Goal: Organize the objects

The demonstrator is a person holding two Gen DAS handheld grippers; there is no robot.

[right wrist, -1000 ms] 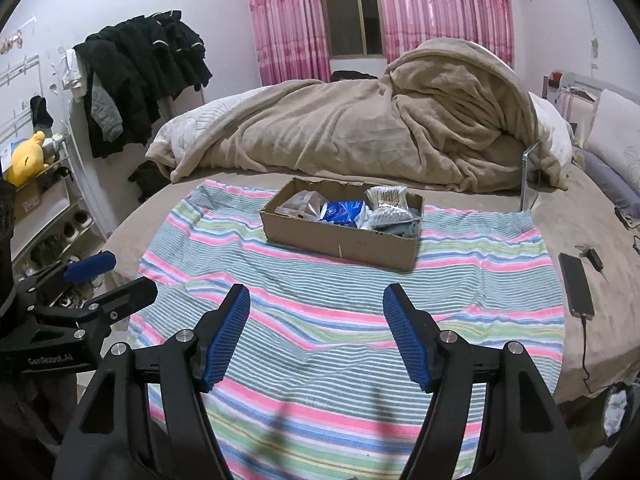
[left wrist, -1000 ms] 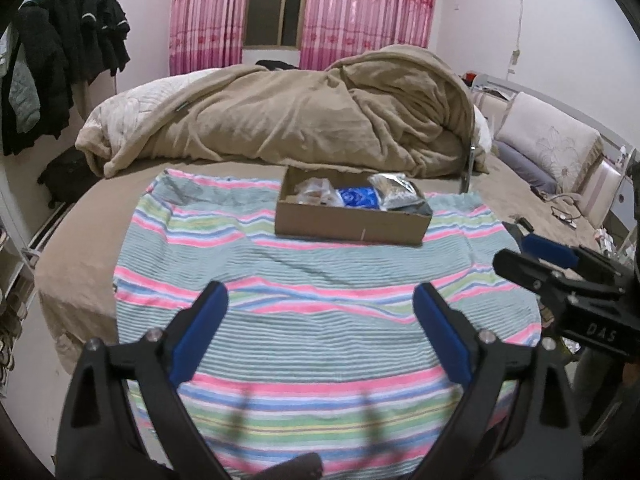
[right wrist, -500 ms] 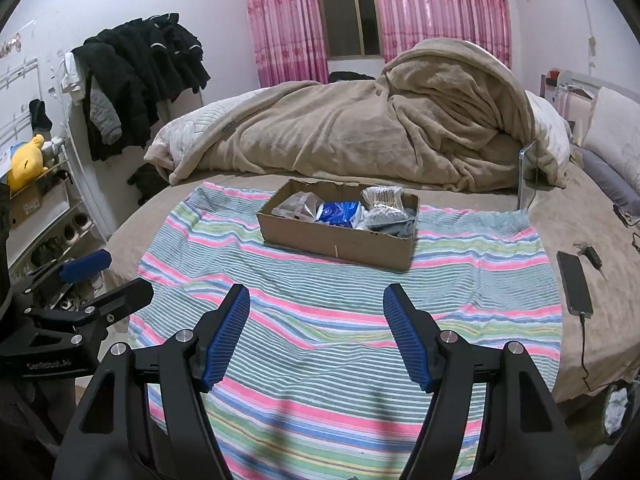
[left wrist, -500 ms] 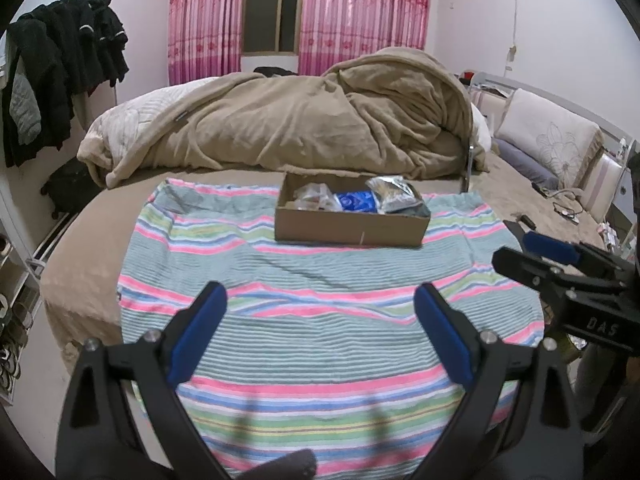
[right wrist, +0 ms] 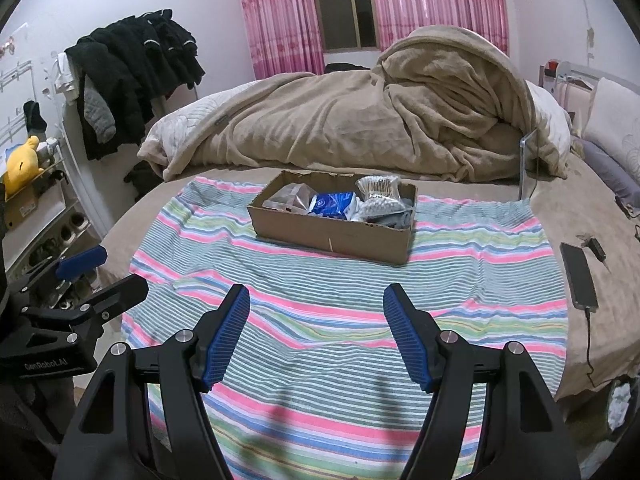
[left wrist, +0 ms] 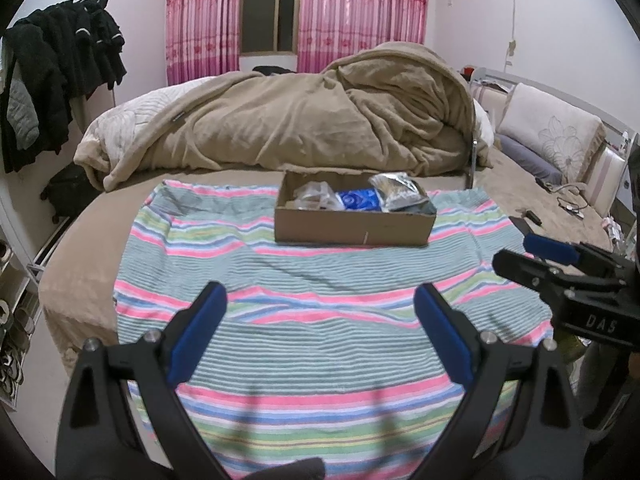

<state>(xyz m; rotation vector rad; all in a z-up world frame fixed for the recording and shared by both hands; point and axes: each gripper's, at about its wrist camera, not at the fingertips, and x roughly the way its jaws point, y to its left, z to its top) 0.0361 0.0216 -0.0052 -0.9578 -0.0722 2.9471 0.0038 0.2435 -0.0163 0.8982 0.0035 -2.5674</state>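
Note:
A shallow cardboard box (left wrist: 352, 230) (right wrist: 332, 236) sits on a striped towel (left wrist: 320, 312) (right wrist: 340, 304) on the bed. It holds a clear bag (left wrist: 314, 196) (right wrist: 290, 196), a blue packet (left wrist: 358, 200) (right wrist: 332, 204) and a silver packet (left wrist: 396, 190) (right wrist: 378, 192). My left gripper (left wrist: 320, 332) is open and empty, over the towel's near half, well short of the box. My right gripper (right wrist: 316, 336) is open and empty too, likewise short of the box. Each gripper shows at the side of the other's view.
A heaped tan blanket (left wrist: 304, 124) (right wrist: 360, 120) lies behind the box. A phone on a cable (right wrist: 578, 276) lies on the bed right of the towel. Pillows (left wrist: 548, 136) are at the far right. Dark coats (right wrist: 132, 76) hang at the left, shelves (right wrist: 44, 208) below them.
Both grippers have drawn back and risen slightly, so the box looks a little farther off. Both stay open and empty. Nothing on the bed has moved.

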